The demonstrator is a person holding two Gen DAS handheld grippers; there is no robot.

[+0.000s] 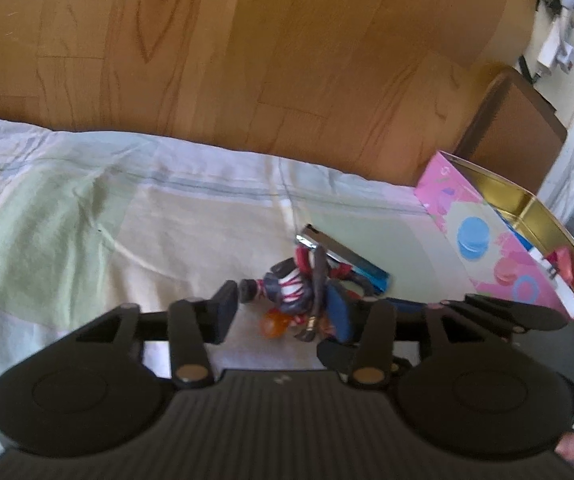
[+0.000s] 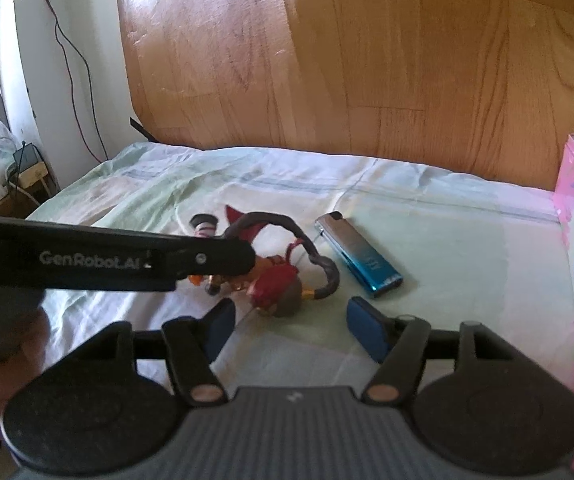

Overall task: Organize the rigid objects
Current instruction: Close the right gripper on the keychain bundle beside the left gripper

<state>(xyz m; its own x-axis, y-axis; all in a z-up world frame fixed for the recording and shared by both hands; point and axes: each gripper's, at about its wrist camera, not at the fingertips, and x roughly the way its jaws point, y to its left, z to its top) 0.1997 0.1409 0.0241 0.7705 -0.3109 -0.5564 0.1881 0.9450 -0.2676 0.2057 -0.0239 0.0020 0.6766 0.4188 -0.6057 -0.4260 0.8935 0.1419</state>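
Your pink tin (image 1: 483, 236), at right of the left wrist view, stands open on the bed (image 1: 87, 208), gold inside, with a blue item showing. The figurine (image 1: 299, 288), red and navy with a dark curved tail, lies at centre frame beside a silver-blue lighter (image 2: 357, 254). Your left gripper (image 1: 283, 316) straddles the figurine, released; your right gripper (image 2: 291, 326) hangs unclenched just short of it.

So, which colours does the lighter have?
Silver top fading to blue lighter; best in the right wrist view.
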